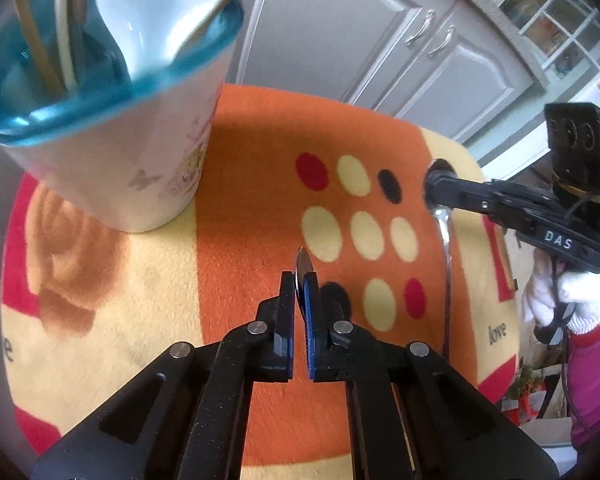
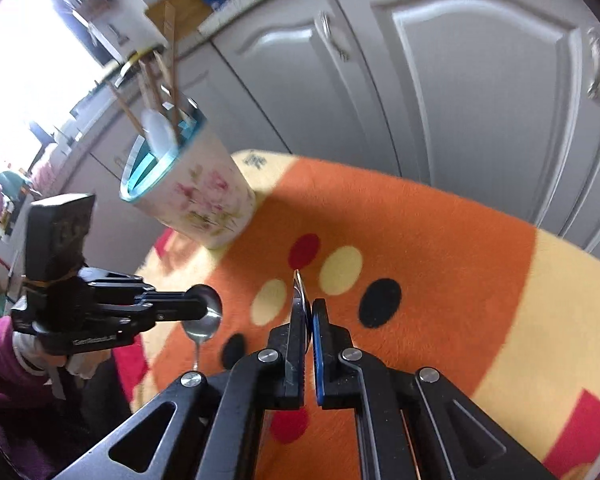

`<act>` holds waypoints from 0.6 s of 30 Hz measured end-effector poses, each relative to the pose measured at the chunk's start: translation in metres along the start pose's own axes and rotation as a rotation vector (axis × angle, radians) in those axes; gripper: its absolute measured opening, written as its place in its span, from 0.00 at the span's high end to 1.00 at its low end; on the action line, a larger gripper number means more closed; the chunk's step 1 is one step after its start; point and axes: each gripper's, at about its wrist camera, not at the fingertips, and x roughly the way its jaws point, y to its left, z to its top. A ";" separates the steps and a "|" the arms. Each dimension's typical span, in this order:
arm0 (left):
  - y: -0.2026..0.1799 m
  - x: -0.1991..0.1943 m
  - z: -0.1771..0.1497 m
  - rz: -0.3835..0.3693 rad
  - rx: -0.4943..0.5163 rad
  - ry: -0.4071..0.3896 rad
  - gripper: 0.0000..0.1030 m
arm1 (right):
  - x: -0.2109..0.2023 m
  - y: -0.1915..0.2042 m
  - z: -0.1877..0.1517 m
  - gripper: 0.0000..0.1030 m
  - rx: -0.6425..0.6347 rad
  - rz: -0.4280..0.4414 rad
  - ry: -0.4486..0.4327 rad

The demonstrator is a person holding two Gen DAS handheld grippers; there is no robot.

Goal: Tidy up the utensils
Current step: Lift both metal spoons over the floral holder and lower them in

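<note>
Btwn both jaws: one spoon each.

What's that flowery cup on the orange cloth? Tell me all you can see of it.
The cup is white with faded pink flowers outside and a glossy teal lining and rim. It stands on the orange-and-yellow cloth, holding a white spoon and several wooden sticks, likely chopsticks.

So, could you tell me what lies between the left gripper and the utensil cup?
Nothing but bare mat: in the left wrist view, only orange and cream fabric separates the left gripper, shut on a spoon, from the cup.
</note>
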 end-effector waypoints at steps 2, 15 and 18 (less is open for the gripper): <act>-0.003 -0.014 0.000 -0.005 0.008 -0.024 0.99 | -0.013 0.009 -0.001 0.97 -0.009 0.000 -0.032; -0.007 -0.095 -0.013 0.040 0.056 -0.158 1.00 | -0.066 0.058 0.004 0.97 -0.085 -0.025 -0.148; -0.009 -0.108 -0.013 0.049 0.060 -0.184 1.00 | -0.071 0.070 0.009 0.97 -0.102 -0.026 -0.165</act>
